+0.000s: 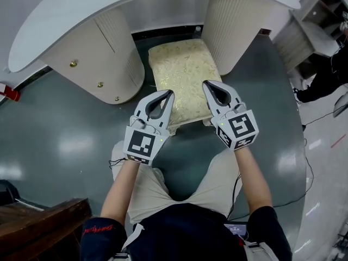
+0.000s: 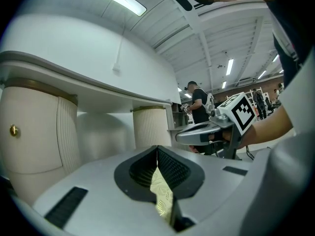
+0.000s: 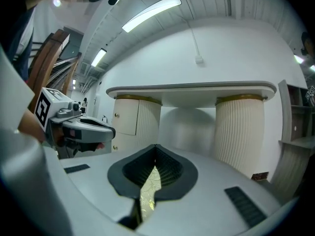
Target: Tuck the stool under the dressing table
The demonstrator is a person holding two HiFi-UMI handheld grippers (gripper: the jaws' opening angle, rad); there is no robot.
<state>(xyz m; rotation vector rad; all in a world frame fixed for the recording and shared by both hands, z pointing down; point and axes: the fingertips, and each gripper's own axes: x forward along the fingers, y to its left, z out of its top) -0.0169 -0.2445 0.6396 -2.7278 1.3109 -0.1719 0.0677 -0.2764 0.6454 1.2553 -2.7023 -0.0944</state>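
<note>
The stool (image 1: pixel 182 75) has a gold patterned cushion, and its far half sits between the two ribbed pedestals of the white dressing table (image 1: pixel 81 15). My left gripper (image 1: pixel 169 93) is shut and empty over the cushion's near left part. The right gripper (image 1: pixel 206 84), also shut and empty, is over the near right part. Whether either one touches the cushion cannot be told. In the left gripper view the shut jaws (image 2: pixel 157 149) point level at the table (image 2: pixel 74 77), with the cushion (image 2: pixel 162 195) below. The right gripper view shows its jaws (image 3: pixel 156 146), the cushion (image 3: pixel 147 191) and the table (image 3: pixel 192 88).
The left pedestal (image 1: pixel 98 64) and right pedestal (image 1: pixel 234 26) flank the stool. Dark wooden furniture (image 1: pixel 38 222) stands at the lower left. Cables (image 1: pixel 304 173) lie on the grey floor at the right, and a shelf unit (image 1: pixel 321 20) is at the upper right. A person (image 2: pixel 199 102) stands far off.
</note>
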